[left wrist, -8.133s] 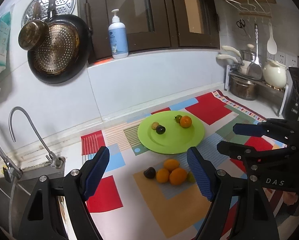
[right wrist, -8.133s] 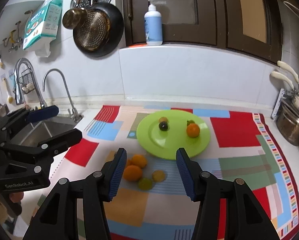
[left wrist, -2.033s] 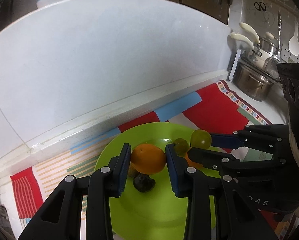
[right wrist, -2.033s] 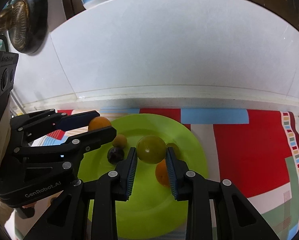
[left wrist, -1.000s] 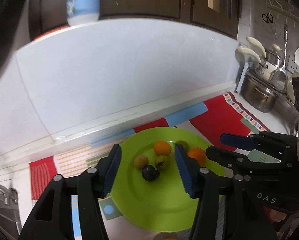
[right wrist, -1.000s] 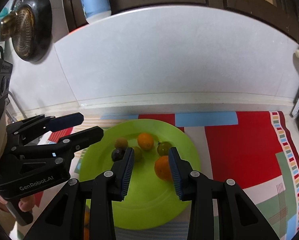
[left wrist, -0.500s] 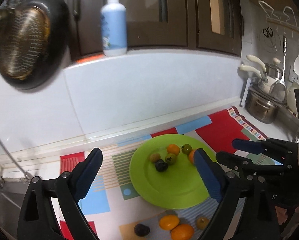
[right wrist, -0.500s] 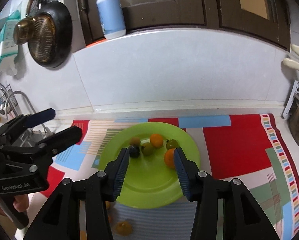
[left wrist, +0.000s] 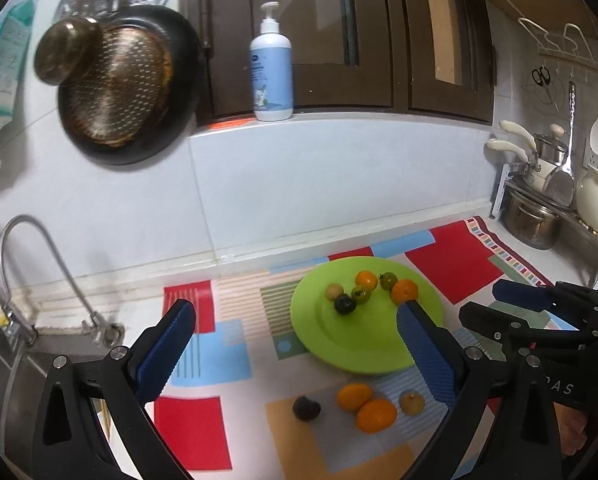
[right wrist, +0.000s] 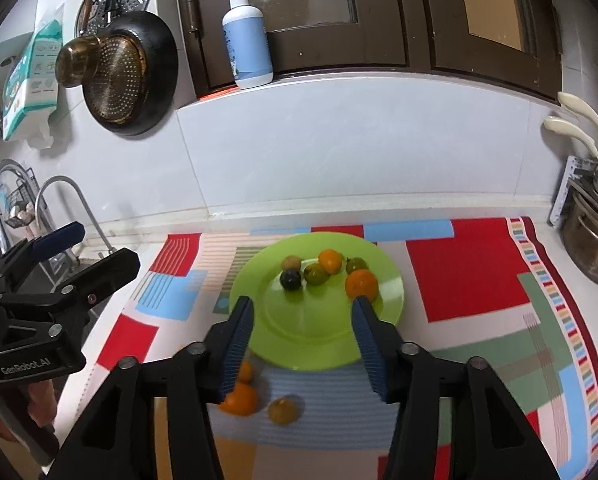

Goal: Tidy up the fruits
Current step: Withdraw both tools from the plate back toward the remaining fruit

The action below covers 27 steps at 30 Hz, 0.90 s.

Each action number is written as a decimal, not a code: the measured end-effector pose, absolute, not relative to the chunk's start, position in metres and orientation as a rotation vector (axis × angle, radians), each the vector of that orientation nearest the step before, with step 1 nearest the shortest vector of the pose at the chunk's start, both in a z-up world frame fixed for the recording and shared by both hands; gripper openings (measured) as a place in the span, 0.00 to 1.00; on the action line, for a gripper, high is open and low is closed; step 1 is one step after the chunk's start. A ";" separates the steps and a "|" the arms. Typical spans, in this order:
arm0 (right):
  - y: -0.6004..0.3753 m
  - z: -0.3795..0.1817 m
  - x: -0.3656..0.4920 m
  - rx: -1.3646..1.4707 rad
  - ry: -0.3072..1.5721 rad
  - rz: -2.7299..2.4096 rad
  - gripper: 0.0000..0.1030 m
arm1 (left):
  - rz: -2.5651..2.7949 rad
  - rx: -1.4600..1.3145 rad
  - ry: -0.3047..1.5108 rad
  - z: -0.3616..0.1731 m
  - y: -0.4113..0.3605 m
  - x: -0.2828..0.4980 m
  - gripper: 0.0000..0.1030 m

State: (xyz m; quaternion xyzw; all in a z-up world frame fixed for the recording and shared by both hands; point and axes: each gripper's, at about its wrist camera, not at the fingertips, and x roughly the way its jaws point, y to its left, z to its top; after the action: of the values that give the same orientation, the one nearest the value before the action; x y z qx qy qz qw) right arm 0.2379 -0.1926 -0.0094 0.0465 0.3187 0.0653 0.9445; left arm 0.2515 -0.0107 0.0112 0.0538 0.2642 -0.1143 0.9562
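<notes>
Green plate (left wrist: 339,344) on a patchwork mat (left wrist: 451,260) covering the desk, bearing six small fruits: two oranges (left wrist: 405,291), two green tomatoes (left wrist: 361,294), a dark plum (left wrist: 345,304) and a tan fruit (left wrist: 334,291). Four more fruits (left wrist: 365,402) lie on the mat just in front of the plate. Left hand-held gripper (left wrist: 295,348): jaws just widened, fully spread, empty. Right hand-held gripper (right wrist: 303,336): jaws just opening, partly spread, empty.

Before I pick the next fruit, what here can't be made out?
- Right wrist view: the small orange is half hidden by the right gripper's left finger; the dark fruit is not visible at all.
- Left wrist view: the big orange is partly covered by a fingertip.
- Both views: fruit types are too small to identify.
</notes>
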 end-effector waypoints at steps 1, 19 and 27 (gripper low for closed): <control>-0.191 -0.009 0.234 0.092 0.649 0.131 0.52 | -0.227 0.108 0.538 0.011 -0.009 0.248 1.00; -0.169 -0.036 0.192 0.085 0.707 0.105 0.52 | -0.214 0.125 0.636 -0.025 0.016 0.210 1.00; -0.162 -0.053 0.190 0.084 0.749 0.093 0.52 | -0.208 0.202 0.611 -0.037 0.016 0.207 1.00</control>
State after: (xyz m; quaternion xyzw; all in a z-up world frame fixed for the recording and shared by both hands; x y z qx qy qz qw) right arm 0.1895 -0.1617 -0.0532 0.0409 0.3658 0.0454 0.9287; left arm 0.2068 0.0163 -0.0372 0.0991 0.2996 -0.1019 0.9434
